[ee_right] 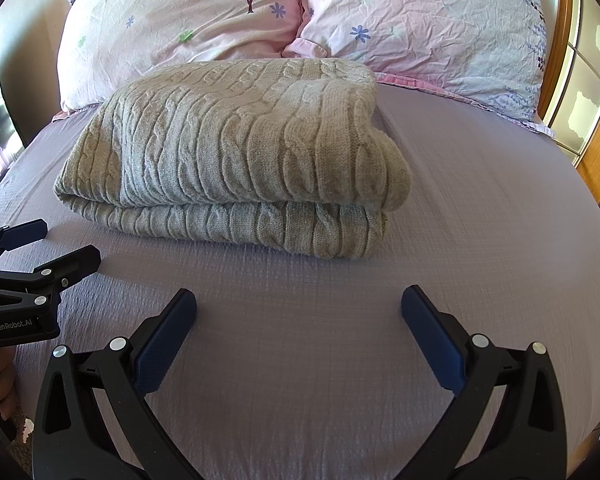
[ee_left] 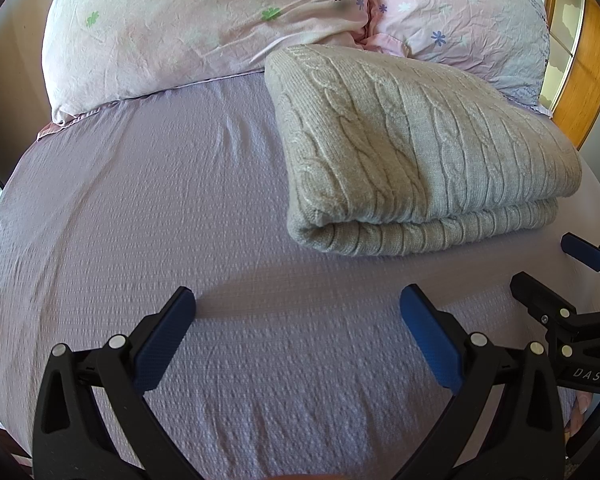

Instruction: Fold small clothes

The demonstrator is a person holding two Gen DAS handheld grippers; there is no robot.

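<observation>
Sweater (ee_right: 236, 148) folded on bed (ee_right: 480, 240), grippers apart

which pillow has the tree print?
The left pillow, the paler cream-pink one: a dark bare-branched tree is printed near its inner top corner. The right pillow is pinker, with only flowers and a purple pattern along its edge.

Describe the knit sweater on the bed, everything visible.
The sweater is a beige-grey cable knit, thick and soft looking, with ribbed vertical cables. It is folded into a rough rectangle of at least two stacked layers, the rounded fold edge facing the cameras. It lies flat on the lilac bedsheet, its far edge at or near the two pink floral pillows; contact is unclear. Neither the left gripper nor the right gripper touches it; both are open, short of it.
</observation>
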